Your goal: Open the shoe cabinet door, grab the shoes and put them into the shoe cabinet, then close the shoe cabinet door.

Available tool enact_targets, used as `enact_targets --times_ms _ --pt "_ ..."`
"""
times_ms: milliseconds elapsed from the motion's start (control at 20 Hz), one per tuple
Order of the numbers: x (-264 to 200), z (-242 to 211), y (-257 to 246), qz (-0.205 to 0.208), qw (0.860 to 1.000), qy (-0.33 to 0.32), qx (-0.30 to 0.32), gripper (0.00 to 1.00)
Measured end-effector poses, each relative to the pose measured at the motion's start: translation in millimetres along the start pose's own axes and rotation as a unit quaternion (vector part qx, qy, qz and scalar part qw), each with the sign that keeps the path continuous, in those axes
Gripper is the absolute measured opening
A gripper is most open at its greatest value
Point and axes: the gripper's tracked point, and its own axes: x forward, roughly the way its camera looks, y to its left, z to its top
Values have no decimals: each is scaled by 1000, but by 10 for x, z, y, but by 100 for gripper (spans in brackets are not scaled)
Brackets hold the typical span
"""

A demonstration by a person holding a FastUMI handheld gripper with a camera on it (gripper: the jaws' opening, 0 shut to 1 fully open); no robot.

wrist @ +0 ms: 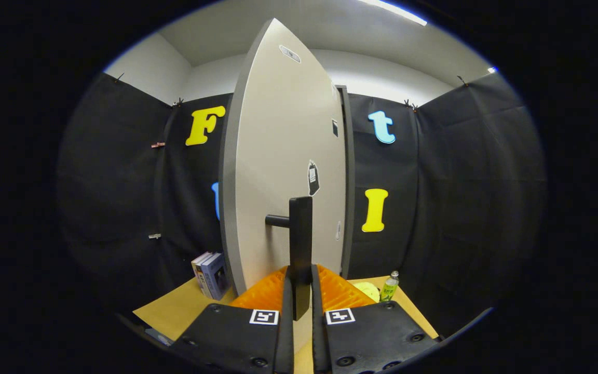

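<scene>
Cabinet door looms just ahead; books left, bottle right.

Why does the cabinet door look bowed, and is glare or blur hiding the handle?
Gripper view: fisheye distortion curves the cabinet door edges; it is no real warp. A ceiling light strip gives even lighting with no glare on the door. The dark handle is sharp, its lower end between the tongs, which look closed on it.

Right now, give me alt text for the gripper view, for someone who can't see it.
The gripper is shut on the black bar handle of a pale shoe cabinet door that stands partly open, seen nearly edge-on. Beyond the fingers, on the yellow-brown tabletop, a few books stand left of the door and a small green bottle stands to its right.
</scene>
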Motion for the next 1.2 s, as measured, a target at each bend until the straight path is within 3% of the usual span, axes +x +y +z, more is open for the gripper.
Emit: enact_targets --times_ms 200,450,1200 --pt "-32 48 -362 -30 1000 2 0 18" --pt "-101 31 -570 -11 1000 8 9 16" --pt "-211 156 -1068 -19 999 -17 28 12"
